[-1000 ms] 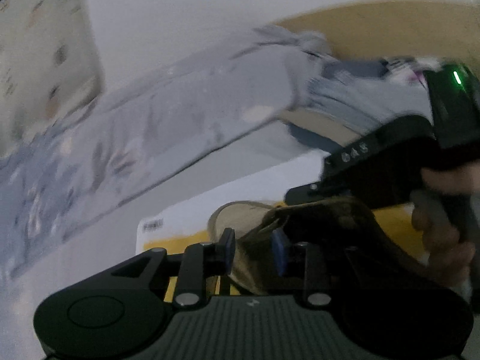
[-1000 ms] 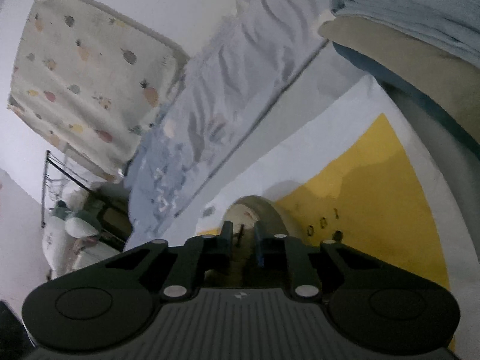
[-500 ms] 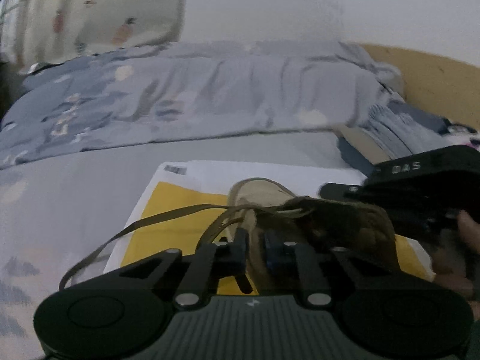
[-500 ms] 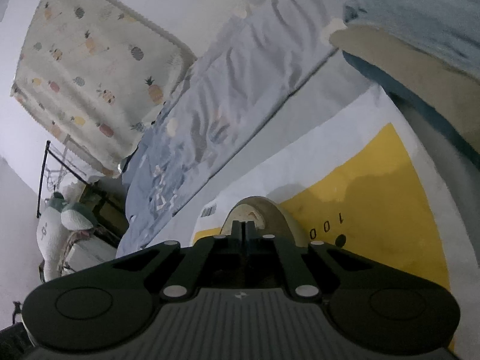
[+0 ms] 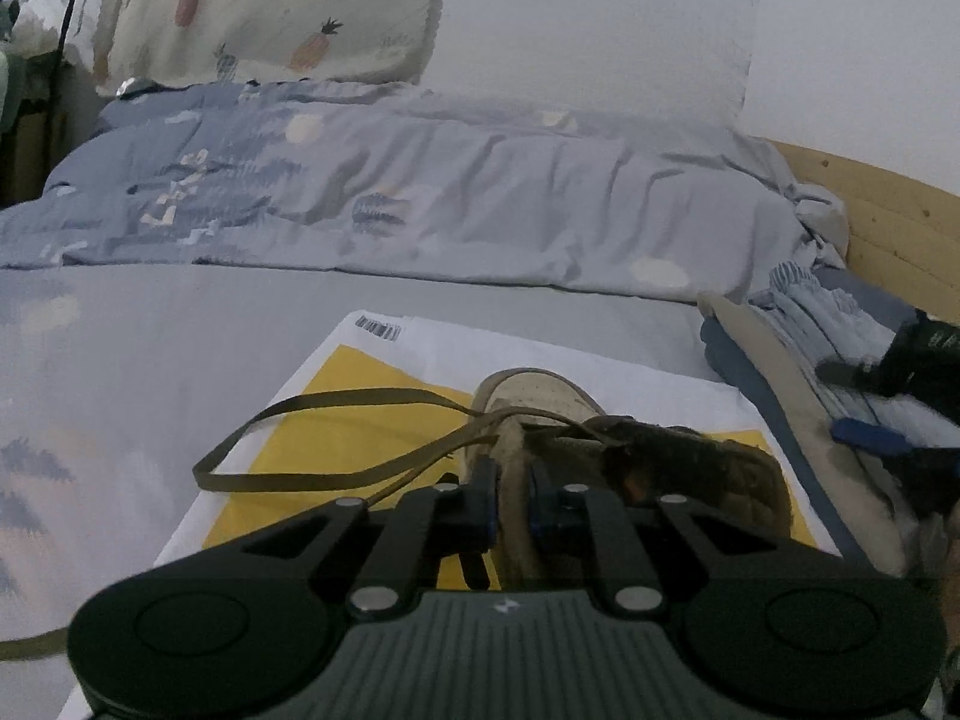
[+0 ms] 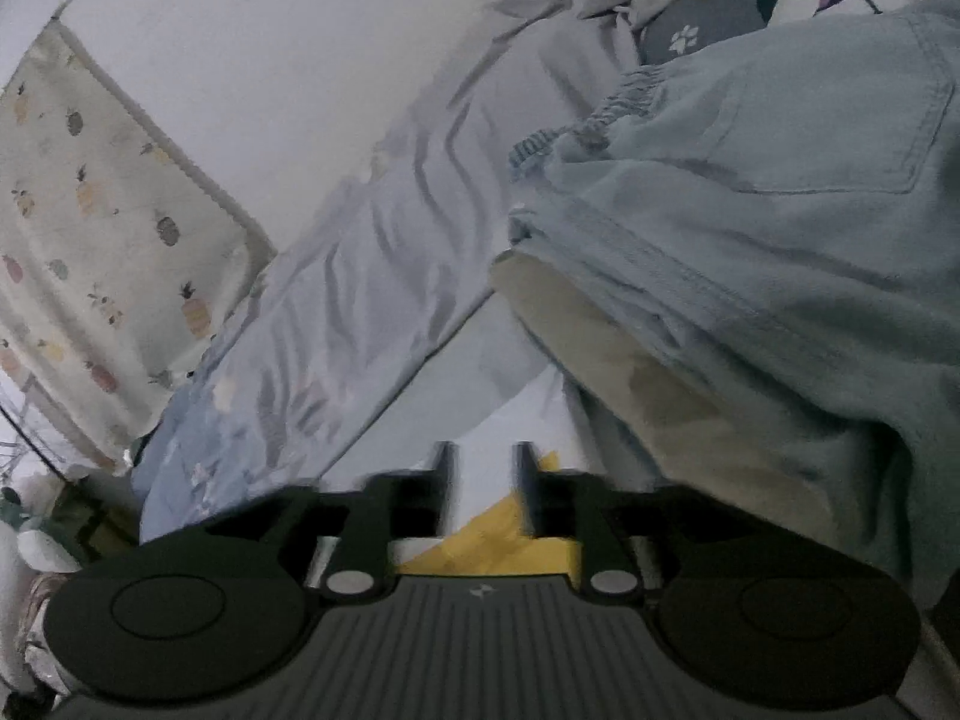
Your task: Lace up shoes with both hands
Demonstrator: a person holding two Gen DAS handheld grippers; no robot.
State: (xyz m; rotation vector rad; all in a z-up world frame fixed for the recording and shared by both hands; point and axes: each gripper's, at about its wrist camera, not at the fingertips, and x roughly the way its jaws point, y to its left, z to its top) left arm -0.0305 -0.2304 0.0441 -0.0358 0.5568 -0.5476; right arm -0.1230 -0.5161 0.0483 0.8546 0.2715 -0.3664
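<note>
A tan shoe [image 5: 540, 387] with a cream toe and a fleece lining lies on a yellow and white mailer bag [image 5: 540, 348], toe pointing away. My left gripper [image 5: 513, 501] is shut on the fleece edge of the shoe's opening. An olive lace [image 5: 348, 401] runs from the shoe and loops out to the left over the bag. My right gripper [image 5: 852, 402] sits off to the right of the shoe, apart from it. In the right wrist view the right gripper [image 6: 485, 468] has its jaws opening with nothing between them, above the bag [image 6: 498, 534].
Folded pale jeans [image 6: 750, 240] on a beige cushion lie right of the bag. A rumpled blue duvet [image 5: 420, 198] runs along the wall behind. A pineapple-print cloth [image 5: 270, 12] hangs at the far left, a wooden headboard [image 5: 888, 216] at the far right.
The right gripper has left the shoe, swung right and upward, and opened. The left gripper has rolled level and closed on the shoe's edge. The lace now loops out to the left.
</note>
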